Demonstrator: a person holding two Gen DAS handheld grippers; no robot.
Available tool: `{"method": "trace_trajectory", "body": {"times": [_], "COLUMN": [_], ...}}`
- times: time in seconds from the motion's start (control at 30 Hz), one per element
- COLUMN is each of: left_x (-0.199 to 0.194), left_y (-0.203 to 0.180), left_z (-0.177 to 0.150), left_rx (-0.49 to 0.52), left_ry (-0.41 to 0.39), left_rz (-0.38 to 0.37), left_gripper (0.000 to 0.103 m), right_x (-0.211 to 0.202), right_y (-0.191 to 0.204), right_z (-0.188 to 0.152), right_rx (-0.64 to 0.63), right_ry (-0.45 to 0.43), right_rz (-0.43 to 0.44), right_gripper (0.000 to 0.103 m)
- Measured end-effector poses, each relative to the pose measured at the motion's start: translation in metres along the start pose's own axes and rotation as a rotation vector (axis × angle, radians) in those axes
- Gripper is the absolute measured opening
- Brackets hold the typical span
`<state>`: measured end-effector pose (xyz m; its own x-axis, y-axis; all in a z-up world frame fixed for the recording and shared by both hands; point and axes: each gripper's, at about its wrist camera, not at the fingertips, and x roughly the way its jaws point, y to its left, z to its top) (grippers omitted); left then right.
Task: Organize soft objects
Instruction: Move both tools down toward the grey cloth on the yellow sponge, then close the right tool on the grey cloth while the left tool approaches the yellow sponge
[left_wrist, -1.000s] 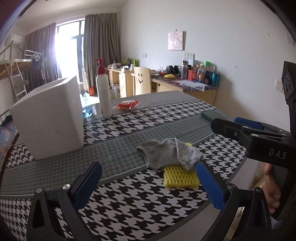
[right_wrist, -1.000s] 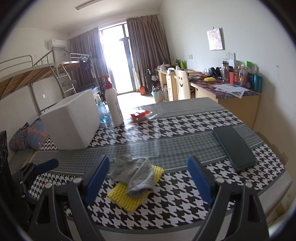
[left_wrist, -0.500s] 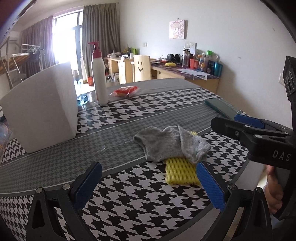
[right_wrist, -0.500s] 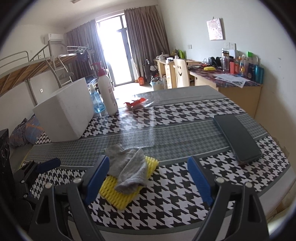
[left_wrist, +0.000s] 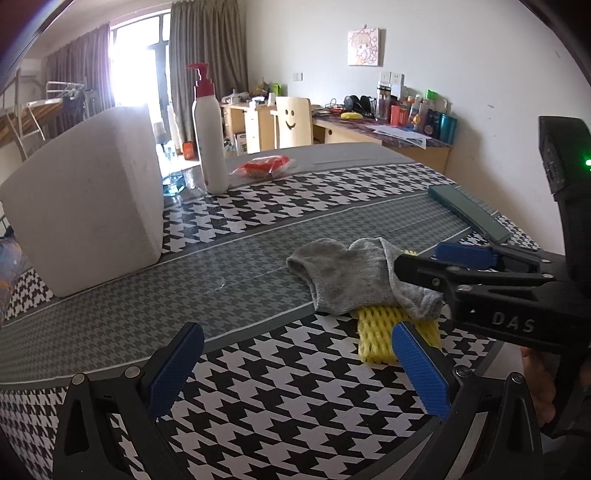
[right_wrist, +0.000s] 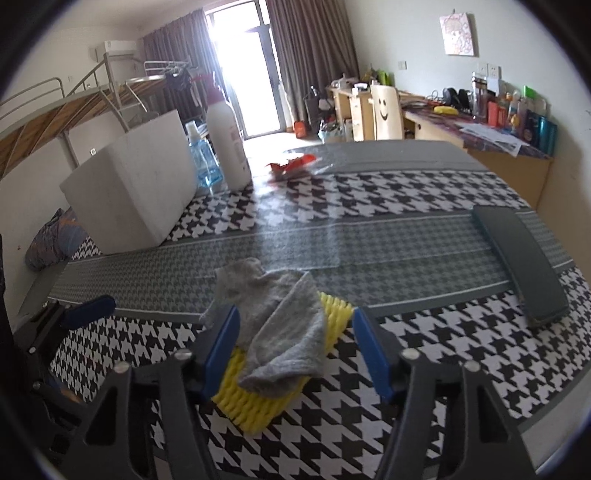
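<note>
Grey sock (right_wrist: 280, 321) crumpled over yellow foam net (right_wrist: 255, 398), both on desk (right_wrist: 424, 221) near front edge. My right view alone shows right hand-held gripper (right_wrist: 293, 350) straddling sock, jaws just narrowing, pads not pressing. Left hand-held gripper (left_wrist: 299, 369) tilted down, wide open, empty.

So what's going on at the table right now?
A person holds a claw in each hand over the houndstooth table. The right claw has come in around the grey sock that lies on the yellow foam net; its jaws have just been closing, with sock and net between them, but the pads are not yet pressing. The left claw is open over bare tablecloth beside the pile, holding nothing.
</note>
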<state>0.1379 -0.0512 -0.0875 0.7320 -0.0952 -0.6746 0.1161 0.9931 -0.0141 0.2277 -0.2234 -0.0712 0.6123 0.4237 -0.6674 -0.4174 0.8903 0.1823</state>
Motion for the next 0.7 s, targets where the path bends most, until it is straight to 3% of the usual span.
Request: {"method": "trace_trajectory", "body": {"times": [0.33,0.53,0.7], "left_x": [0.004,0.003,0.003], "left_y": [0.000,-0.002,-0.008], "left_z": [0.001,0.001,0.000], "left_rx": [0.002,0.007,0.019], "left_ry": [0.011,0.009,0.011], "left_rz": [-0.003,0.000,-0.007], "left_gripper": [0.102,0.102,0.102], "right_x": [0.018,0.015,0.002], "right_y": [-0.004,-0.005,-0.006], "right_z": [-0.005,-0.003,0.001], "right_rx": [0.008,0.005,0.013], "right_ry": [0.067,0.063,0.028], "right_rz": [-0.011,-0.020,-0.007], "right_gripper": [0.044,0.016,0.011]}}
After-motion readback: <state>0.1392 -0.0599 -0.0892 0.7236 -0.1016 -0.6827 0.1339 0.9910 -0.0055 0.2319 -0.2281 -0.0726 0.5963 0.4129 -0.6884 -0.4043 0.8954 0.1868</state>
